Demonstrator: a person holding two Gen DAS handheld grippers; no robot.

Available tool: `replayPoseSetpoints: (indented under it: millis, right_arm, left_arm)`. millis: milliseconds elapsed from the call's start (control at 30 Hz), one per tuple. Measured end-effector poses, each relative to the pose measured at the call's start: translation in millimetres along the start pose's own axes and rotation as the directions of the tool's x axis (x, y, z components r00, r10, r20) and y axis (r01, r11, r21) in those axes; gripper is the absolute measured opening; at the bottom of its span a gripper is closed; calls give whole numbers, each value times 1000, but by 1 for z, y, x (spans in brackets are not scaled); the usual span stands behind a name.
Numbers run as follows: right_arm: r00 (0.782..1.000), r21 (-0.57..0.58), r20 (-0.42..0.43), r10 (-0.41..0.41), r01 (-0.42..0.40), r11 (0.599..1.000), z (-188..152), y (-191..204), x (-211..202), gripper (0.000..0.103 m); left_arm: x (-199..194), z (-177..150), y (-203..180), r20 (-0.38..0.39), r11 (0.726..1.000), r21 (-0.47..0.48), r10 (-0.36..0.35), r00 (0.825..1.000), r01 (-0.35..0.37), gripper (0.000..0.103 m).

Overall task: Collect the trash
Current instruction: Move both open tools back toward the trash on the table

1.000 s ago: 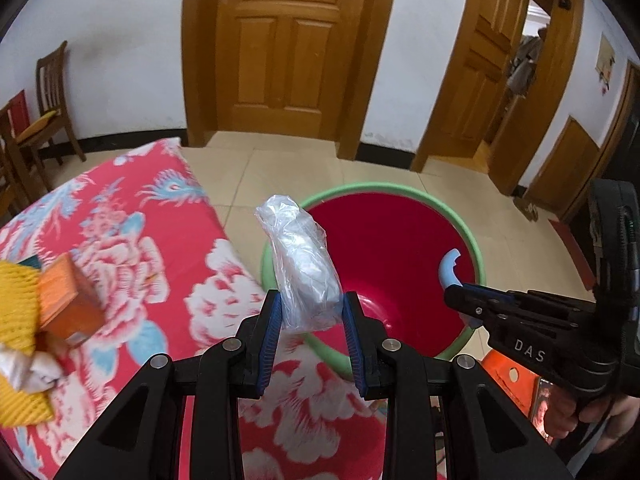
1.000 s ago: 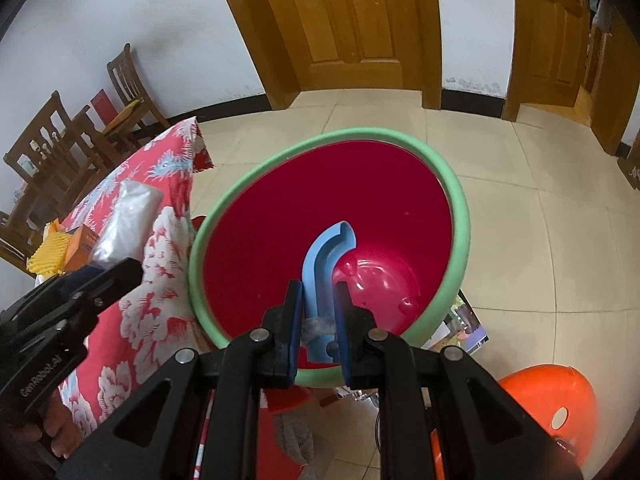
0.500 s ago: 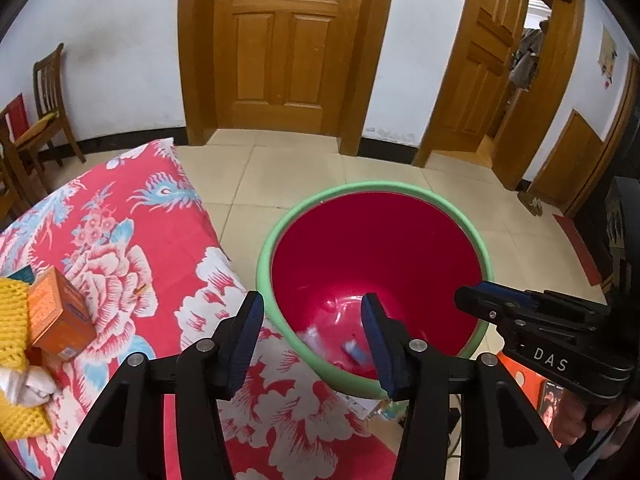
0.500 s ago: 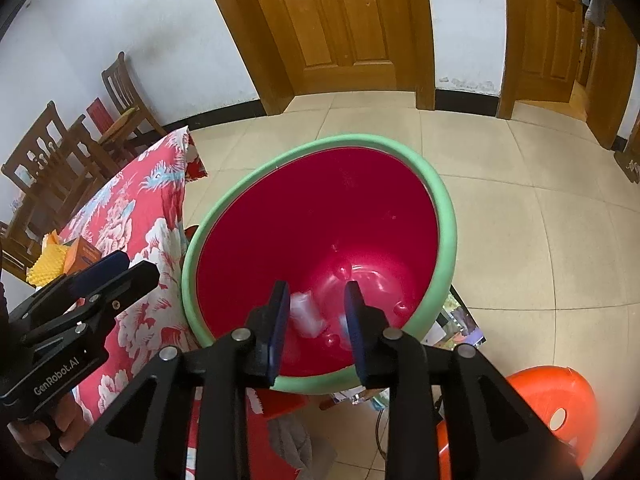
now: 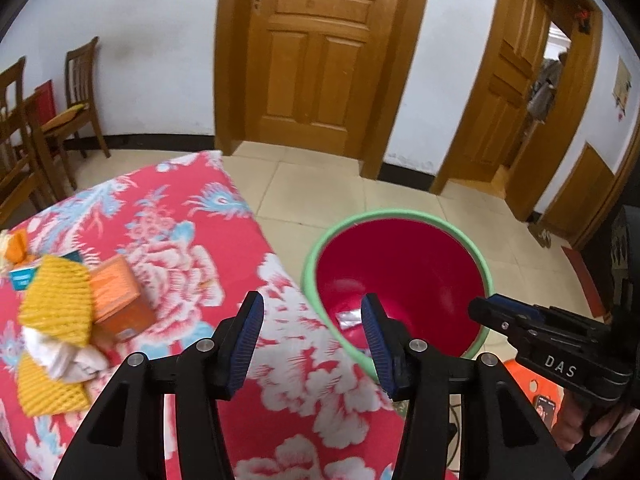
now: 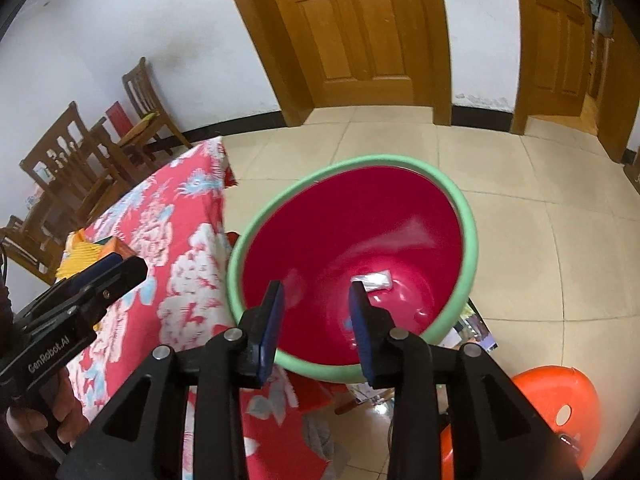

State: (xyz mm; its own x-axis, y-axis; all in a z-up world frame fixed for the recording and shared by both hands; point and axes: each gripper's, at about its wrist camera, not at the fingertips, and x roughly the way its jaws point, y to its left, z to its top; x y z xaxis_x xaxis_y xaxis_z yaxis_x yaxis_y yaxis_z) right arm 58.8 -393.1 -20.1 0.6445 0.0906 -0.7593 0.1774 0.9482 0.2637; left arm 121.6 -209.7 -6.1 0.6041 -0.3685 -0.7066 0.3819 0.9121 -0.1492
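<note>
- Tablecloth [image 5: 180, 232], red with big white and blue flowers, covers the table and takes up most of the left wrist view; the trash not yet collected lies on it at the far left.
- Bucket [image 6: 472, 236], red inside with a green rim, stands on the tiled floor just beside the table edge. A pale crumpled wrapper [image 6: 372, 281] lies on its bottom, so at least one piece of trash is already in. Whether more lies under the glare I cannot tell.
- Pile of leftovers on the cloth, well apart from the bucket: two pieces of yellow foam net [image 5: 56, 304], an orange carton [image 5: 118, 300] touching the upper one, and crumpled white paper [image 5: 68, 354] between the nets. A teal-edged packet [image 5: 22, 278] and something orange behind it are too blurred to name.
- By my reckoning the job is part done: the bucket has its first load and the whole pile waits.
- Left gripper [image 5: 312, 344] hangs over the table corner beside the bucket rim, jaws spread wide, nothing between them and touching nothing.
- Right gripper [image 6: 316, 322] is poised above the near rim of the bucket, looking down into it, jaws likewise well apart and empty.
</note>
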Motion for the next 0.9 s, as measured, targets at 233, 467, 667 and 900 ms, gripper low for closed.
replayPoseSetpoints:
  millis: [233, 467, 667, 900]
  right_arm:
    - [999, -33, 10, 42, -41, 999, 2, 27, -5, 40]
    - [997, -69, 12, 80, -79, 994, 4, 58, -5, 42]
    - [993, -110, 19, 116, -113, 987, 7, 90, -7, 46]
    - [987, -154, 17, 161, -156, 976, 8, 131, -5, 49]
  left_arm:
    - [-27, 3, 33, 41, 997, -46, 59, 997, -57, 52]
    - [-51, 7, 76, 73, 986, -106, 137, 988, -129, 52]
    - [-72, 9, 118, 94, 966, -159, 218, 971, -202, 52]
    - [-91, 3, 167, 96, 937, -237, 286, 953, -257, 52]
